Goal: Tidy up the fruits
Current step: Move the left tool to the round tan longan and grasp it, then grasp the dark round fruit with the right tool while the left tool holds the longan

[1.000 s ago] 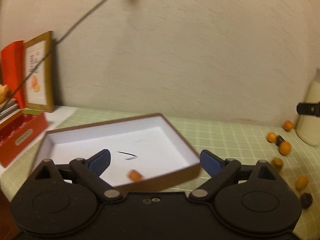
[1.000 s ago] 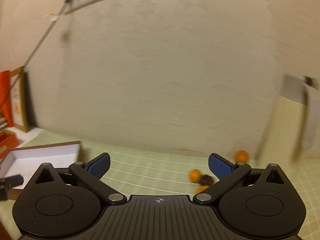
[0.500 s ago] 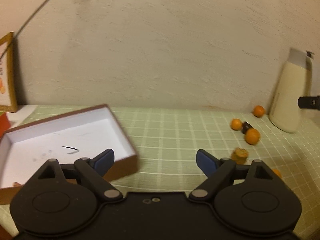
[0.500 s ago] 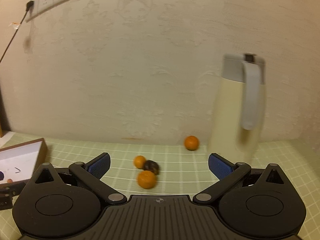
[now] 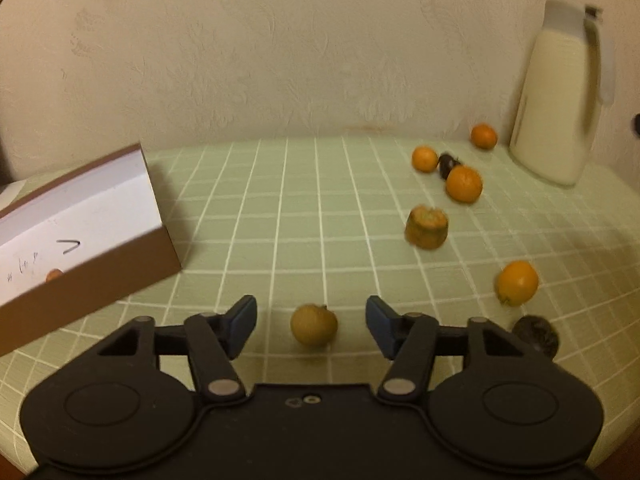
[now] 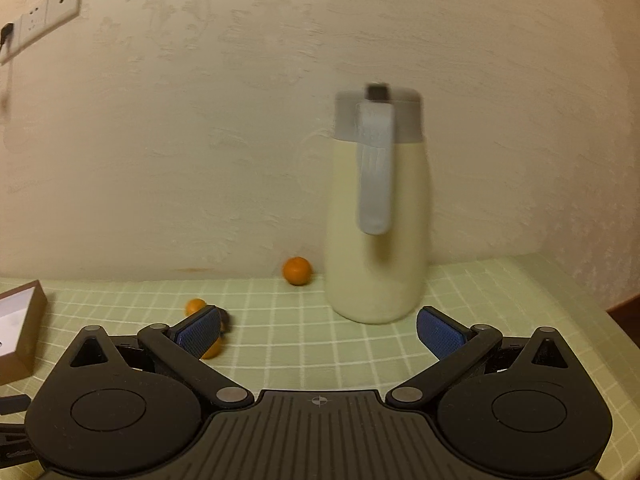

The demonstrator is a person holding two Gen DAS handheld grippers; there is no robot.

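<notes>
My left gripper [image 5: 311, 322] is open, with a small yellow-brown fruit [image 5: 313, 325] on the cloth between its fingers. A brown box with a white inside [image 5: 84, 216] lies at the left and holds one small orange fruit [image 5: 54, 275]. Several orange fruits lie to the right, such as one near [image 5: 517, 282] and one farther [image 5: 464, 184], with a brownish stump-shaped fruit [image 5: 426, 227] and dark fruits [image 5: 536, 335]. My right gripper [image 6: 318, 332] is open and empty, facing the jug; orange fruits [image 6: 297, 271] lie beyond it.
A tall cream jug with a grey lid [image 6: 376, 216] stands against the wall, also seen in the left wrist view [image 5: 560, 96]. The table has a green checked cloth [image 5: 300, 208]. A wall socket [image 6: 44, 12] is at the upper left. The table's right edge [image 6: 600, 312] is near.
Both views have swung right, away from the box and toward the scattered fruits and jug. My left gripper has come down around the yellow-brown fruit. Both grippers stay open.
</notes>
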